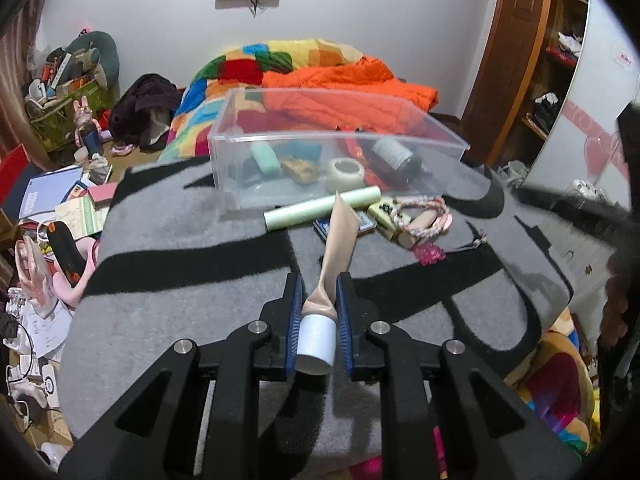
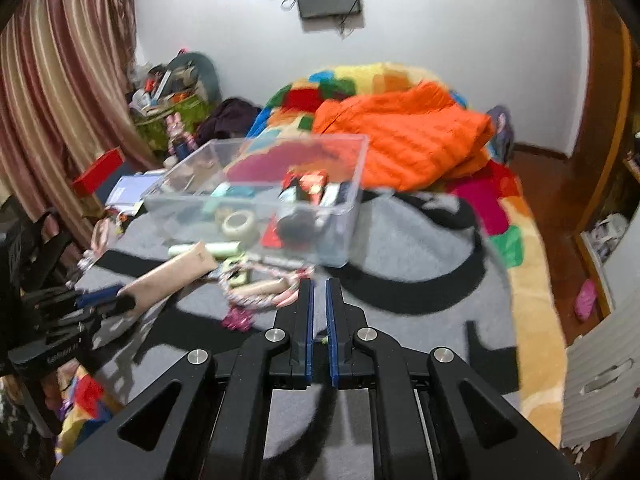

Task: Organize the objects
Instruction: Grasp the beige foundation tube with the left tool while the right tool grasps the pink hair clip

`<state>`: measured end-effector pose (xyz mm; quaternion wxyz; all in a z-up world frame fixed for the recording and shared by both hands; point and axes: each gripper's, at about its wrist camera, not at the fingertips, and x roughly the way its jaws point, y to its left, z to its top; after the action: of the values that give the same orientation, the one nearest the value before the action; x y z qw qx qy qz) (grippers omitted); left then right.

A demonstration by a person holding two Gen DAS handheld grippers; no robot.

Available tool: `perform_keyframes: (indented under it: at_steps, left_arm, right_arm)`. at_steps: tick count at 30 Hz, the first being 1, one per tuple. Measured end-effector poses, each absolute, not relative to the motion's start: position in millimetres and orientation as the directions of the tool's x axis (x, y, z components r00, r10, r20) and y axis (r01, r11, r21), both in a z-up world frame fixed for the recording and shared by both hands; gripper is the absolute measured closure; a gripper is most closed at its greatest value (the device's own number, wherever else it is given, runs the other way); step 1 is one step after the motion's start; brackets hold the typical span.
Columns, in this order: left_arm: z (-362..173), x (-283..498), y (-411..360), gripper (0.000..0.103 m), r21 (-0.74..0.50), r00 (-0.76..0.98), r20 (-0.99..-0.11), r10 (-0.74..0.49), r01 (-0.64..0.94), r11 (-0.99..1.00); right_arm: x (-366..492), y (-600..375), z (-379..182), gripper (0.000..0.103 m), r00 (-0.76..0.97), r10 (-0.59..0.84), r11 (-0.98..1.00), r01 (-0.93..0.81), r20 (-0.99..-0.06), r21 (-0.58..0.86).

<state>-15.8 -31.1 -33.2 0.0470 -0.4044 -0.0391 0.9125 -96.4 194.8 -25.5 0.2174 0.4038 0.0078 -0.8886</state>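
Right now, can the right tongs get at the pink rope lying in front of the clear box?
Probably yes. The right tongs are shut and hold nothing, and the pink rope lies uncovered just ahead of them. They must open first. The left tongs hold the beige tube off to the side.

Left gripper (image 1: 319, 300) clamped on a beige tube (image 1: 338, 248) with white cap (image 1: 316, 346), above a grey-and-black blanket (image 1: 180, 248); clear plastic bin (image 1: 240, 200) beyond, holding 1 tape roll (image 1: 346, 174).

Clear bin (image 1: 336, 136) open on top, free way in from above; green roll (image 1: 324, 209), rope toy (image 1: 420, 216), small boxes (image 1: 384, 212) crowding its near wall; bare grey blanket (image 1: 180, 240) in front, room to pass
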Motion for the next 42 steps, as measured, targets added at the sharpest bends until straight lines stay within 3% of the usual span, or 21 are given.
perform_keyframes:
  at_steps: [5,9,13,16,18,20,23,28,31,36,42]
  left_arm:
    - [-26,-10,-32,0.096,-0.108,-0.682,-0.723,0.115,-0.052,-0.993]
    - [-32,-10,-33,0.096,-0.104,-0.665,-0.738,0.115,-0.056,-0.993]
    - [-39,-16,-35,0.089,-0.087,-0.650,-0.754,0.097,-0.047,-0.995]
    - [-44,-24,-40,0.072,-0.066,-0.649,-0.757,0.073,-0.035,-0.997]
    - [-48,-30,-43,0.055,-0.052,-0.650,-0.757,0.066,-0.040,-0.998]
    - [-54,-39,-47,0.048,-0.028,-0.641,-0.767,0.044,-0.034,-0.999]
    - [-68,-55,-51,0.048,-0.050,-0.589,-0.805,0.073,-0.055,-0.997]
    - [-75,-59,-46,0.043,-0.027,-0.596,-0.800,0.074,-0.086,-0.996]
    - [-76,-58,-42,0.056,-0.026,-0.610,-0.788,0.083,-0.102,-0.994]
    - [-74,-55,-29,0.091,-0.009,-0.619,-0.781,0.087,-0.127,-0.992]
    - [-67,-42,-18,0.097,-0.009,-0.636,-0.766,0.092,-0.133,-0.991]
  right_arm:
    - [-95,168,-50,0.074,-0.517,-0.386,-0.887,0.437,-0.765,0.152]
    - [-98,140,-62,0.065,-0.491,-0.387,-0.860,0.497,-0.781,0.113]
    - [-103,122,-77,0.065,-0.466,-0.363,-0.847,0.526,-0.807,0.077]
    - [-105,118,-86,0.065,-0.451,-0.354,-0.845,0.530,-0.819,0.073]
    - [-101,116,-87,0.065,-0.469,-0.345,-0.843,0.535,-0.813,0.050]
    - [-99,114,-87,0.067,-0.480,-0.341,-0.841,0.540,-0.808,0.034]
    - [-97,116,-87,0.078,-0.478,-0.356,-0.838,0.544,-0.803,0.048]
    - [-98,121,-86,0.078,-0.475,-0.374,-0.847,0.525,-0.797,0.084]
    - [-95,125,-84,0.078,-0.481,-0.379,-0.852,0.515,-0.790,0.095]
    - [-89,135,-74,0.078,-0.502,-0.393,-0.861,0.495,-0.770,0.117]
    - [-87,146,-52,0.078,-0.535,-0.416,-0.867,0.478,-0.736,0.143]
